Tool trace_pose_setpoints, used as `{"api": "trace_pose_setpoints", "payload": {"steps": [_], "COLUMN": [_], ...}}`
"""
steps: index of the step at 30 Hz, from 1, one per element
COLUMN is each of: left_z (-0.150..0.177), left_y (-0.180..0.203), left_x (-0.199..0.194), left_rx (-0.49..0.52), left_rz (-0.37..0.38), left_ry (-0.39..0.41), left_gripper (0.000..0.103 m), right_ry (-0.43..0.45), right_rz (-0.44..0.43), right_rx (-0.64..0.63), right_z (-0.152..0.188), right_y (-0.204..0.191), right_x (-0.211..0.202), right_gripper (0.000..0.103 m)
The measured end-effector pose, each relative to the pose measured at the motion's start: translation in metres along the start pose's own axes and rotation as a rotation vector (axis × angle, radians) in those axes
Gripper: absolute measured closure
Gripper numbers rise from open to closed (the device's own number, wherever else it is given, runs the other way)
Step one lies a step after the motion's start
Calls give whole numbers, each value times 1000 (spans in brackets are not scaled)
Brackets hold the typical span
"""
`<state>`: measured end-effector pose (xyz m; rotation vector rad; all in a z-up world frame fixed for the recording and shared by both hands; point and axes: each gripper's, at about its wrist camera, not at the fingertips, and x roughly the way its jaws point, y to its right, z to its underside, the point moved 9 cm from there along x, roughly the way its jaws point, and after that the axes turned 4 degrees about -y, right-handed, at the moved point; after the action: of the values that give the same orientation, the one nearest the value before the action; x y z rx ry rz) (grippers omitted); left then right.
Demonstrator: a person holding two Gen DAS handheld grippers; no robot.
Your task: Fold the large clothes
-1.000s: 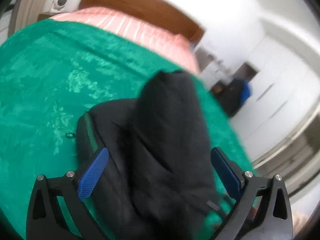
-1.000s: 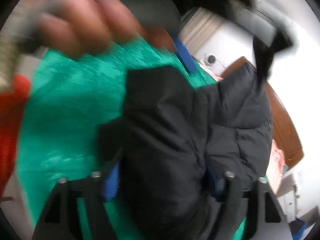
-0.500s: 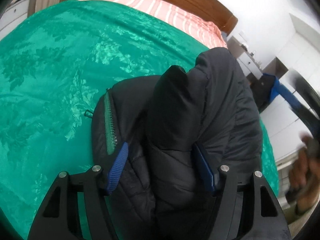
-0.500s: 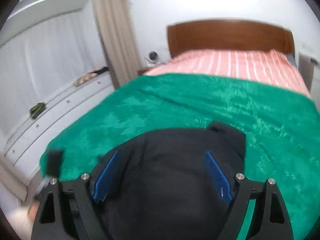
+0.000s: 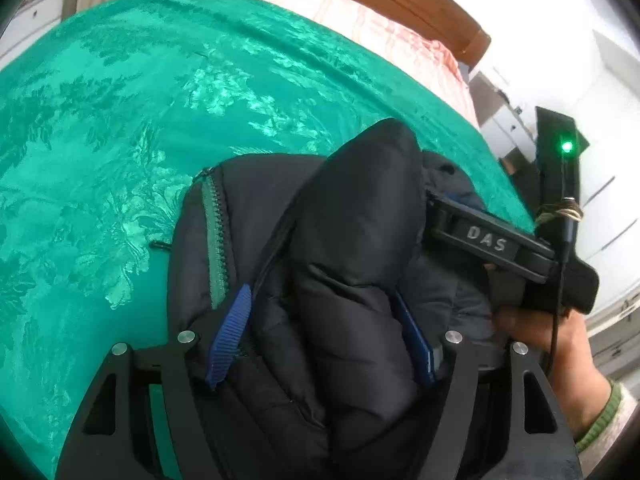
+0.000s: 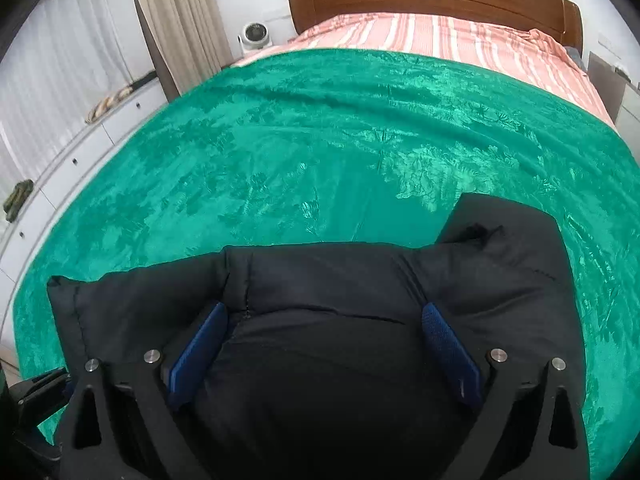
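- Between the jaws of the left gripper (image 5: 320, 296): a thick raised fold of the black jacket (image 5: 352, 220). Both blue ribbed pads bore on its sides. The jaws had just eased slightly wider, yet the fold filled the gap.
- Between the jaws of the right gripper (image 6: 324, 309): the jacket's broad folded body. These jaws stood wide apart and had just been opening; the pads rested against the cloth without pinching it.
- Beyond both sets of jaws: the green bedspread (image 5: 120, 120), on which the jacket lay near the closer edge.
- Left of the left jaws: a green-taped zipper (image 5: 214, 232) along an exposed front edge.
- Risk, as judged: the padded fill looked springy, so the fold would likely puff open once let go.
- Risk, as judged: the slick shell could slide across the glossy bedspread and skew the stack.
- Risk, as judged: the zipper could snag a pad.
- Materials: quilted, matte, puffy jacket with stitched seams; shiny bedspread with a leaf pattern.
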<state>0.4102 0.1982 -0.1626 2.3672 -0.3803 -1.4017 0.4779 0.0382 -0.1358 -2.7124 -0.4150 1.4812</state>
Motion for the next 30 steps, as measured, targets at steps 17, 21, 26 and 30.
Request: {"api": "trace_pose_setpoints", "payload": {"steps": [17,21,26,30], "left_z": [35,41,58,77], "left_y": [-19,-15,1,3], "left_x": [-28,-47,-106,-128], "left_rx": [-23,-36,51,76], "left_rz": [-79,-85,-202,-277], "left_ry": [-56,-5,133,157], "left_gripper": [13,13,4,4], "right_ry": [118,99,161,147], "right_rz": [106,52,-28,15], "right_rx": [-374,-338,-197,-112], "right_z": [155,153,174,212], "right_y": [-100,-96,-63,-17], "right_x": [-91,-100,-166,-189], "right_gripper": [2,2,2,2]}}
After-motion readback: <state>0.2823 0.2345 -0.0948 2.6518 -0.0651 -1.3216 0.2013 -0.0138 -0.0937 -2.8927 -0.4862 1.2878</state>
